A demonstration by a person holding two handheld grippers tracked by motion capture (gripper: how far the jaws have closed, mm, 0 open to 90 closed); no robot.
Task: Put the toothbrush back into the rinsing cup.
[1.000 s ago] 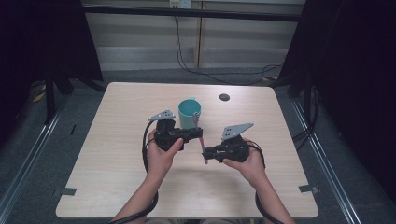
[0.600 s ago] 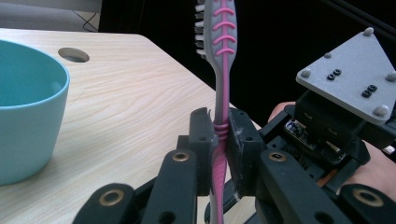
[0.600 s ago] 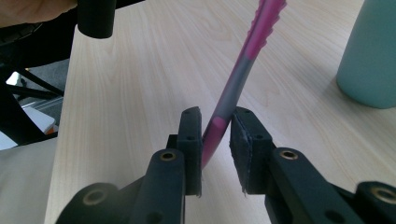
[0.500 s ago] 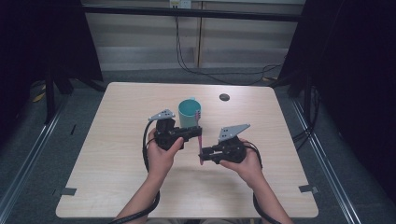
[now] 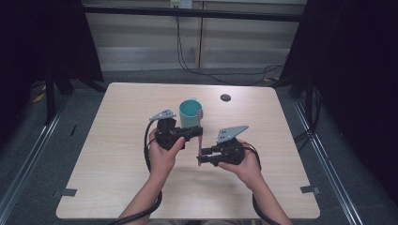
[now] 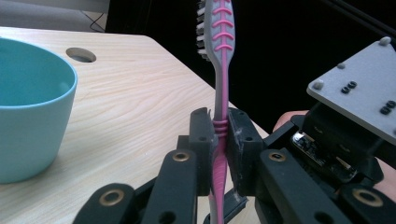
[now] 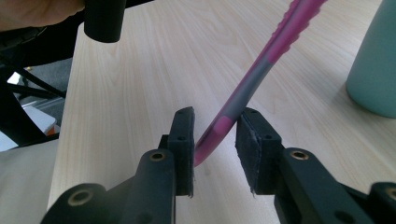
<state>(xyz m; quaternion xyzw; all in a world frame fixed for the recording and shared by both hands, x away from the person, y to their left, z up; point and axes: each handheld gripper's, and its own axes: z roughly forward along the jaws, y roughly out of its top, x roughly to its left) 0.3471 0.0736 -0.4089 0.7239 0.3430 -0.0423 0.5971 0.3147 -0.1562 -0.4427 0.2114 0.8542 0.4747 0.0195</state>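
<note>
**Toothbrush passes between two grippers beside a teal cup**

A pink-and-grey plastic toothbrush (image 5: pixel 200 140) stands between two hand-held grippers over a pale wooden tabletop (image 5: pixel 117 140), just in front of a round teal plastic cup (image 5: pixel 190 114). In the high view its long axis runs nearly straight toward and away from the cup, with the bristled head at the cup's rim and the handle tip at the near end. The left gripper (image 6: pixel 219 140) is pressed together on the toothbrush at the ribbed pink neck, the grey bristle head (image 6: pixel 205 23) rising above the jaws in the left gripper view. The right gripper (image 7: pixel 215 135), just right of the cup and nearer the person, has its jaws spread; they have just been opening, and the pink handle end (image 7: pixel 219 128) lies between them, slanting up and away toward the cup, its tip close against the left-hand jaw and clear of the other one. A small dark round hole (image 5: pixel 225 97) marks the tabletop beyond the cup.
</note>
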